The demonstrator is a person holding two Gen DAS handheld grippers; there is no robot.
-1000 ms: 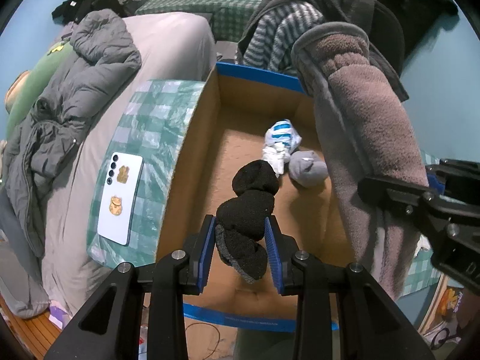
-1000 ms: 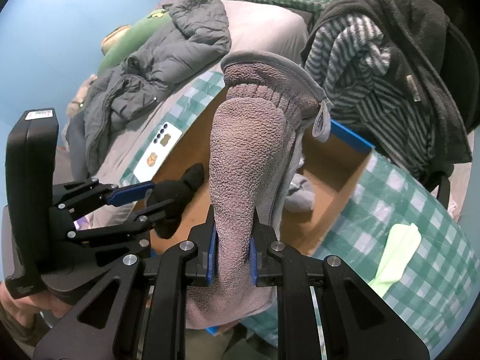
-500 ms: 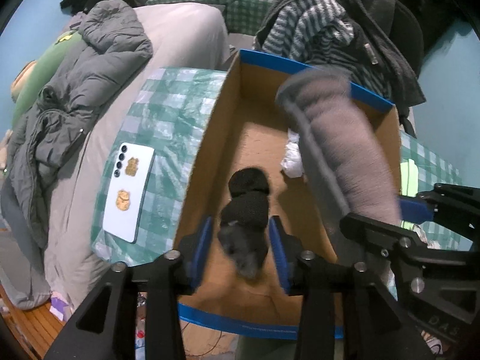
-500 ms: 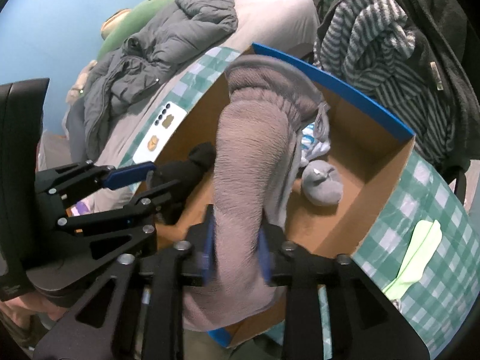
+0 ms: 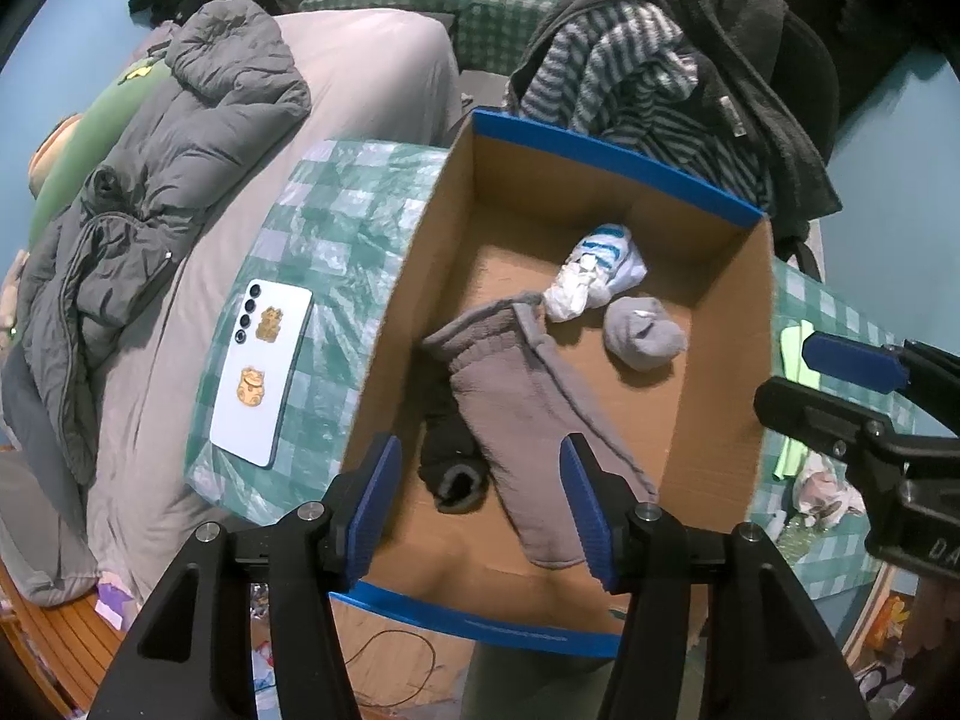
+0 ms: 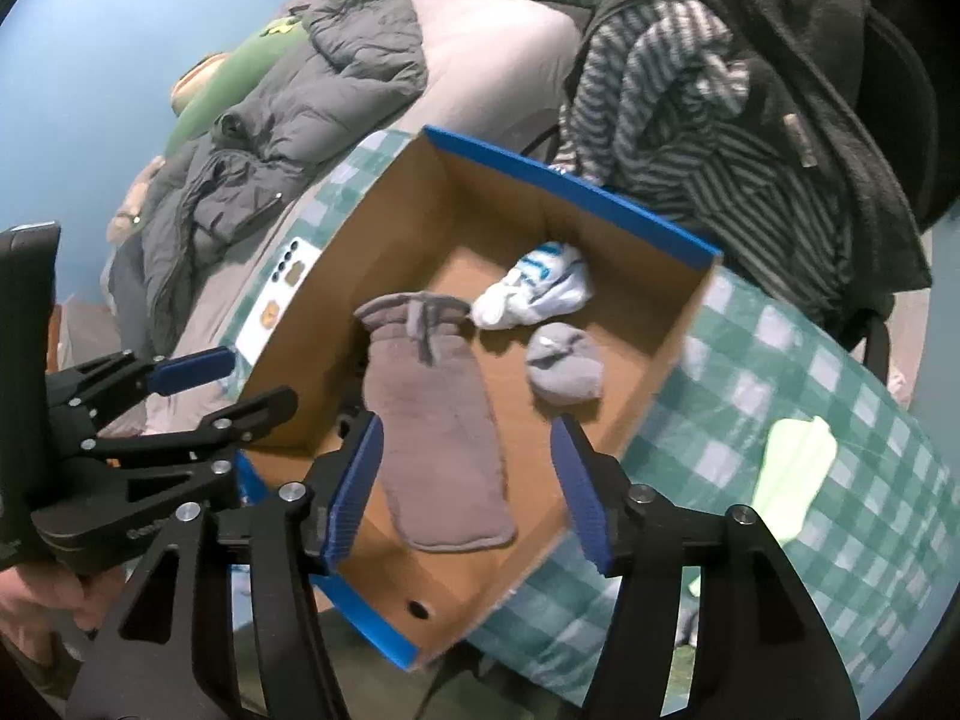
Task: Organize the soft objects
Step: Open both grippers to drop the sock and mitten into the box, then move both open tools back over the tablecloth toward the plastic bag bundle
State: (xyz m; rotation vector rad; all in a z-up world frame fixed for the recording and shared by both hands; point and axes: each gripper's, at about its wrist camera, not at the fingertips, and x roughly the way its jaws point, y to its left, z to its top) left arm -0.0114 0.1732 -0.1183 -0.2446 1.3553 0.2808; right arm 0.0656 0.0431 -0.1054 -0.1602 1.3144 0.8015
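**A:** From the left wrist camera, what did your left tool (image 5: 480, 504) have?

**B:** Nothing. Your pads (image 5: 378, 504) were spreading, well apart, over the cardboard box (image 5: 396, 324). The black sock (image 5: 450, 462) lay on the box floor below them, partly under the grey-brown mitt (image 5: 516, 408). Neither touched the pads.

**A:** And the rest of the box?

**B:** A white and blue sock bundle (image 5: 594, 276) sat near the far wall, with a grey sock ball (image 5: 645, 333) just beside it. A white phone (image 5: 261, 372) lay on the checked surface (image 5: 336, 222) to the left of the box. Your right tool (image 5: 840, 384) showed at the right edge.

**A:** From the right wrist camera?

**B:** Your right tool (image 6: 468, 486) was spreading too, pinching nothing. The mitt (image 6: 432, 420) lay flat in the box (image 6: 606, 456), seen between the pads but clear of them. The white and blue bundle (image 6: 534, 294) and the grey ball (image 6: 564, 369) were beyond it. A lime cloth (image 6: 792, 468) lay on the surface (image 6: 780, 372) to the right, and your left tool (image 6: 234, 384) hung over the near left wall.
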